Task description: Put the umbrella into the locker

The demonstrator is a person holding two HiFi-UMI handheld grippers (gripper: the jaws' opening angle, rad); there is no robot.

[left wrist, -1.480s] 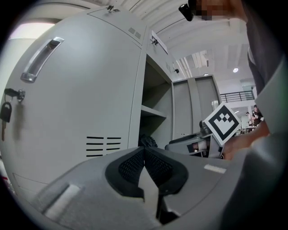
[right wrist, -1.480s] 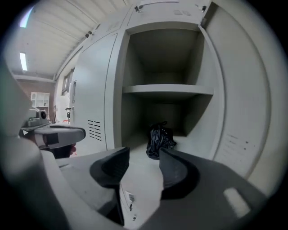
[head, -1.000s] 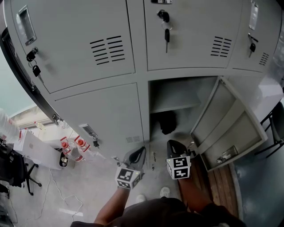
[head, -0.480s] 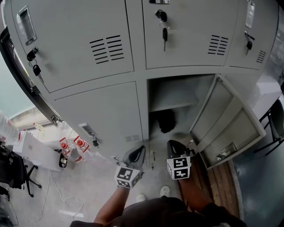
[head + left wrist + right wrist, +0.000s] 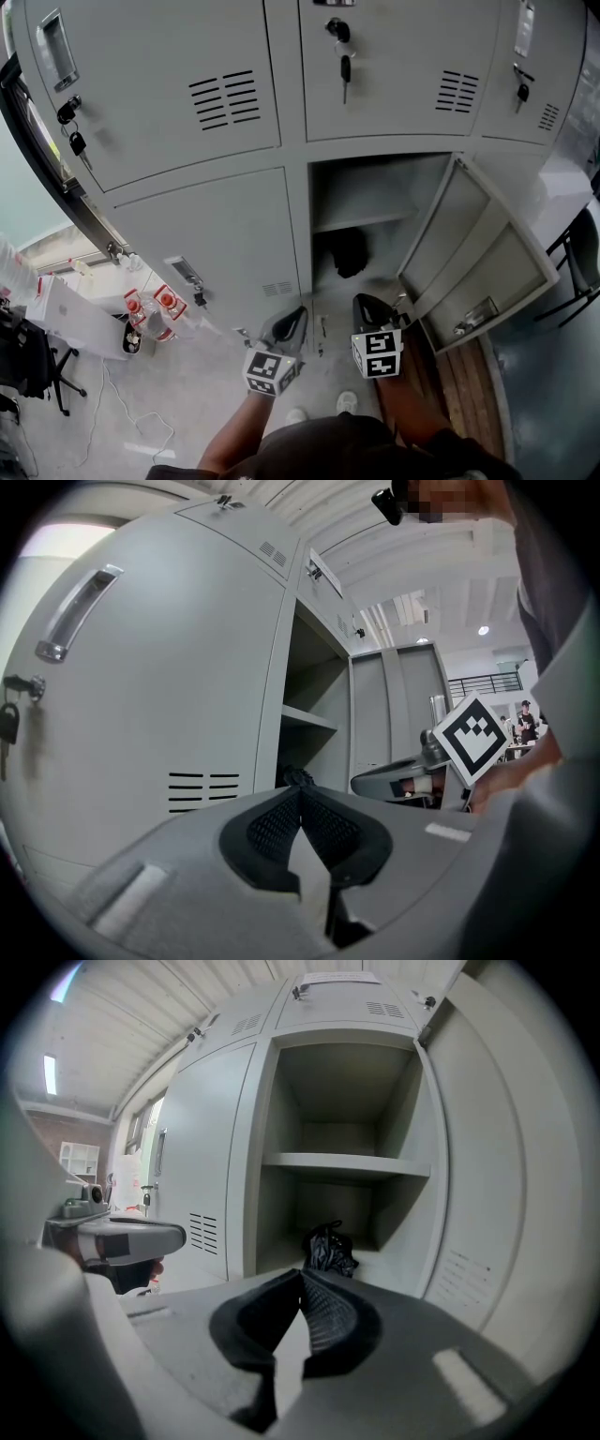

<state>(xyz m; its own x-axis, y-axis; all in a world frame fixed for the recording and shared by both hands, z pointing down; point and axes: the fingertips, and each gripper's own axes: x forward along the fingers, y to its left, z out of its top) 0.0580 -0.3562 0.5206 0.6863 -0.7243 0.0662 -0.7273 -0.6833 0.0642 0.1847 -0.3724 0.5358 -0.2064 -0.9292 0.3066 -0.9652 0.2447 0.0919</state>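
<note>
A black folded umbrella (image 5: 349, 253) lies on the floor of the open grey locker compartment (image 5: 361, 199), under its shelf; the right gripper view shows the umbrella (image 5: 327, 1247) straight ahead. The locker door (image 5: 478, 258) stands swung open to the right. My right gripper (image 5: 367, 307) hangs shut and empty in front of the opening, apart from the umbrella. My left gripper (image 5: 291, 323) is beside it, also shut with nothing between its jaws, facing the closed door to the left of the opening. In the left gripper view only the umbrella's top (image 5: 298, 776) peeks over the jaws.
Closed locker doors (image 5: 197, 84) with keys (image 5: 344, 67) hanging in their locks surround the open one. At lower left a white table (image 5: 80, 319) carries bottles (image 5: 155, 309), with a black chair (image 5: 28, 361) beside it. A cable (image 5: 141, 422) trails on the floor.
None in the grippers or umbrella; the head view has only shifted slightly.
</note>
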